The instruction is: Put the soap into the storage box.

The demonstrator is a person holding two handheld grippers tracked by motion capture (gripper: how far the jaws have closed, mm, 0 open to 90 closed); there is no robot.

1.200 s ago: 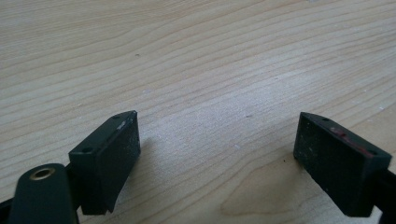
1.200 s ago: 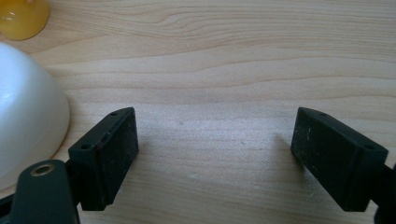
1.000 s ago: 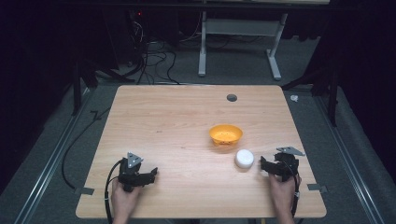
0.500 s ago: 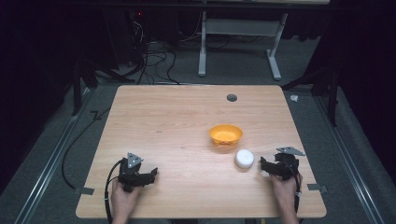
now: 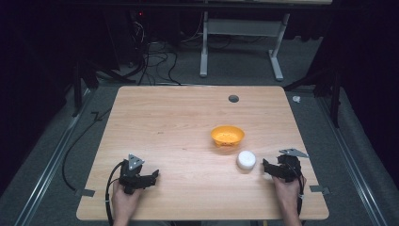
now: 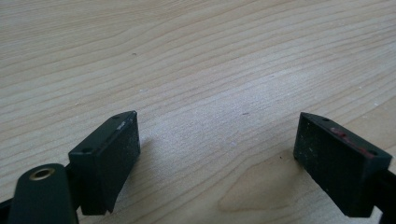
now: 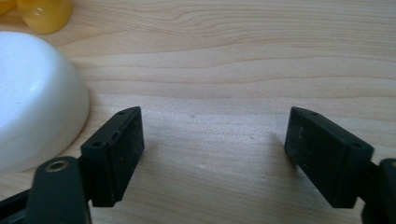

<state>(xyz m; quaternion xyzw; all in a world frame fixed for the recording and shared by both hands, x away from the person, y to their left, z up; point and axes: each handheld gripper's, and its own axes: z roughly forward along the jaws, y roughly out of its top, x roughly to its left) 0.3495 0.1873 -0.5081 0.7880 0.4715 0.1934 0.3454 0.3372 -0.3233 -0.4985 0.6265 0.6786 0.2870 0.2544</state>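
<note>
— Where is the small round white bowl (image 5: 246, 159) sitting?

— Upside down on the light wooden bench (image 5: 179, 122), toward the near right part. In the high view it lies just in front of the shallow orange plastic bowl (image 5: 227, 135), near it but not touching as far as I can tell.

— And the right gripper (image 5: 266, 166)?

— It rests low at the bench's near right edge, held by the person's right hand (image 5: 288, 188), pointing left toward the white bowl. Bowl and gripper are close, with a strip of bare wood between them. In the right gripper view the white bowl (image 7: 37, 100) bulges in at the left, just beside the left finger (image 7: 114, 154), and a bit of the orange bowl (image 7: 44, 14) peeks in at the top left corner.

— Are its fingers holding anything?

— No. They stand apart with only bare wood between them. They have just been closing, yet nothing lies in the gap.

— The left gripper (image 5: 154, 175)?

— It sits at the near left of the bench in the person's left hand (image 5: 126, 200), well apart from both bowls, pointing right. In the left gripper view its fingers (image 6: 107, 158) are spread wide over plain wood grain, gripping nothing.

— Anything else on the bench?

— A small dark round hole (image 5: 233, 98) near the far edge.
</note>
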